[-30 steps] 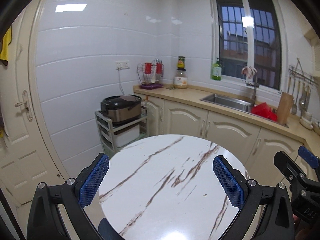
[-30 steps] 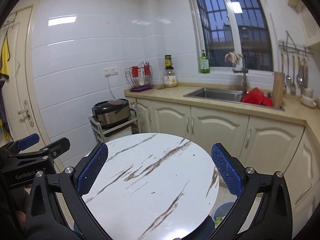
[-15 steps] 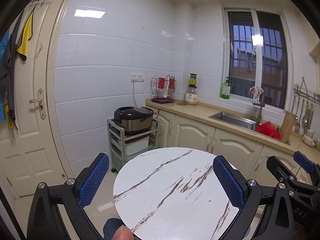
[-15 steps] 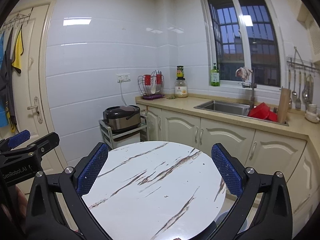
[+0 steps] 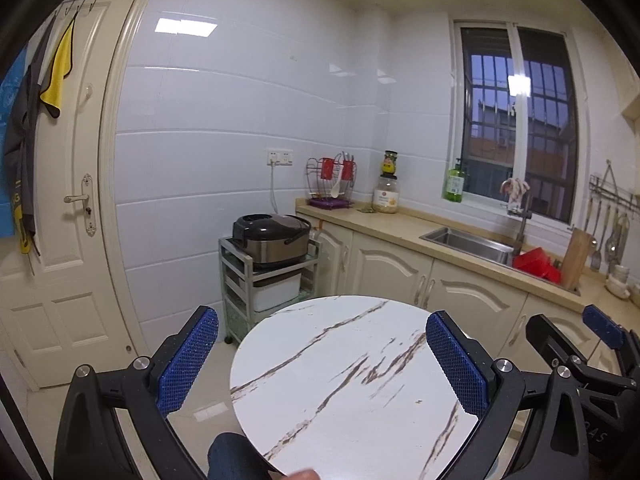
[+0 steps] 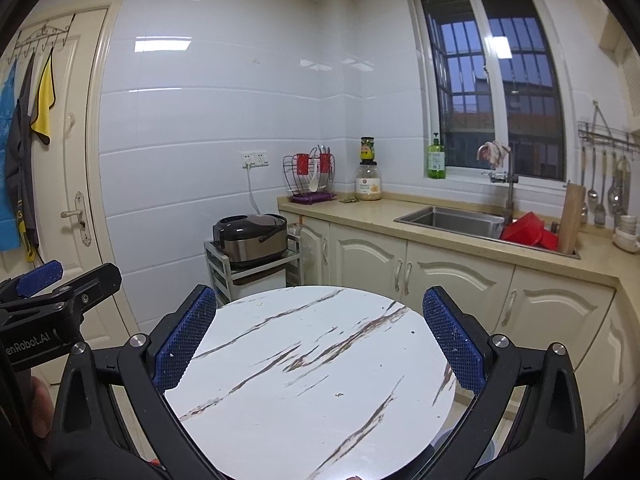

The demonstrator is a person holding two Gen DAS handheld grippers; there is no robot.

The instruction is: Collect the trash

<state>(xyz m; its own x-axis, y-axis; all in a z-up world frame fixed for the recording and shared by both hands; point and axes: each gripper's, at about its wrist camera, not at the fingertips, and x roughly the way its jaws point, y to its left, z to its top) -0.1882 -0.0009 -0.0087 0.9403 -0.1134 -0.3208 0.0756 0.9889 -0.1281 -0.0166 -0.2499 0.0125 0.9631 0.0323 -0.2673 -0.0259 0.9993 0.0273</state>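
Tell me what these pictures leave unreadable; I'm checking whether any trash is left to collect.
- Floor under the round white marble-pattern table: both views, hidden by the tabletop.
- Tiny dark speck on the tabletop: right wrist view, too small to identify.
- Inside of the steel sink: both views, angle too shallow to see the bottom.
- Table's near edge: cut off by the frame bottom, behind the open left gripper and open right gripper.

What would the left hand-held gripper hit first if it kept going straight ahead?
Probably nothing soon: the left hand-held gripper points above the round marble table, so likely the white cabinets beyond, though depth is unclear.
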